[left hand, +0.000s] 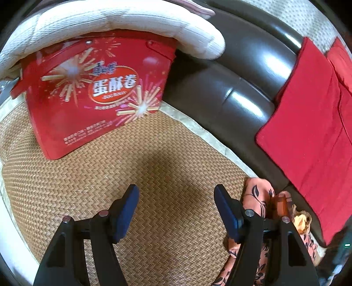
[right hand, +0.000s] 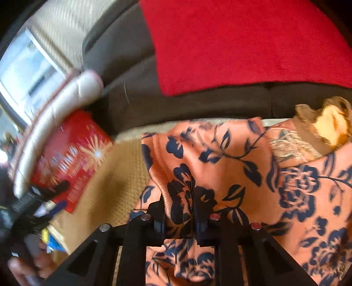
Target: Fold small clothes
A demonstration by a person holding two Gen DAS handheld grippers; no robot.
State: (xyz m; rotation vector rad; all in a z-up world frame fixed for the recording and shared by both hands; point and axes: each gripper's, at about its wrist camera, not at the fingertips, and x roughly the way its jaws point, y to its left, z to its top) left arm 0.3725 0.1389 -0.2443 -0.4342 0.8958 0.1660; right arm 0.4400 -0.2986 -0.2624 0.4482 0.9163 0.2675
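Note:
An orange garment with dark blue flowers point(right hand: 220, 158) lies bunched on a woven straw mat point(left hand: 154, 171), filling the right wrist view. My right gripper point(right hand: 179, 204) is shut on a fold of this garment near its left edge. My left gripper point(left hand: 176, 198) is open and empty above the bare mat; the garment point(left hand: 257, 195) lies just to the right of its right finger. The left gripper also shows blurred at the far left of the right wrist view point(right hand: 50, 202).
A red snack box point(left hand: 92, 92) leans at the back of the mat under a white cushion point(left hand: 110, 19). A dark leather sofa back point(left hand: 242, 88) runs behind, with red cushions point(left hand: 308, 132) on it. A yellowish frilled cloth point(right hand: 325, 125) lies beyond the garment.

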